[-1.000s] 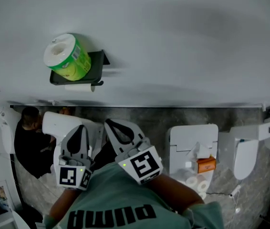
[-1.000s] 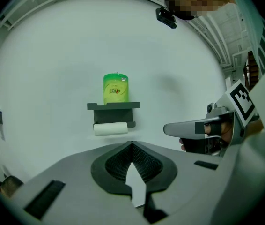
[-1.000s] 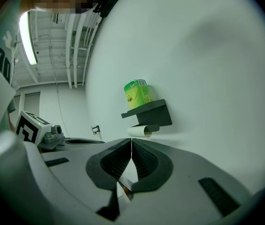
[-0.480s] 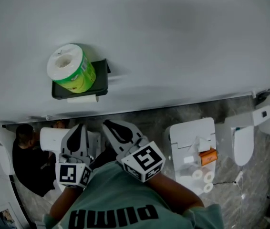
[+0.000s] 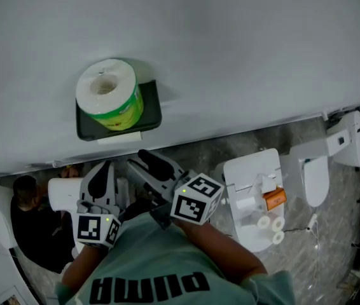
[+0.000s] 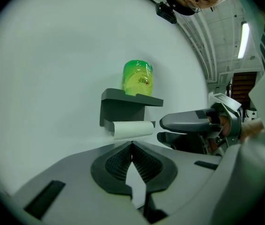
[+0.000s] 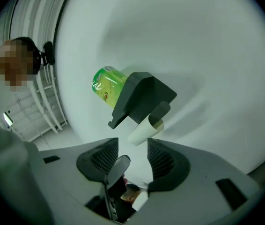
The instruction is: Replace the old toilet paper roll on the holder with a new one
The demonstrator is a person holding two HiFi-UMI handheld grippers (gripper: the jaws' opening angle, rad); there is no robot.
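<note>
A: Left gripper [image 6: 131, 144], state?
B: Closed, tips meeting, nothing between. Held low, just ahead of the green shirt [image 5: 167, 259].
A: Right gripper [image 7: 132, 144]?
B: Jaws apart, just been opening; nothing between the pads. Rolled onto its side, close beside the left gripper on its right.
A: Ahead of both?
B: Dark holder [image 5: 152, 110] fixed on the wall [image 5: 250, 49], above and beyond the tips, well apart from either gripper. New roll [image 5: 107, 94] in green wrapper, upright on the holder's top shelf. Old roll [image 5: 117, 137], a slim white tube, lying crosswise under that shelf; lined up with the right gripper's gap in the right gripper view, but well beyond it.
A: Surface?
B: Plain white wall, matt, softly shadowed to the right of the holder.
A: Further out?
B: Grey marbled floor [image 5: 339, 234] below the grippers. Right of the right gripper, white fixtures [image 5: 256, 176], one carrying an orange item [image 5: 274, 199] and spare white rolls [image 5: 270, 224]. Left of the left gripper, a person in dark clothes [image 5: 30, 215], low on the floor. Ceiling strip light [image 6: 243, 40] far right in the left gripper view.
</note>
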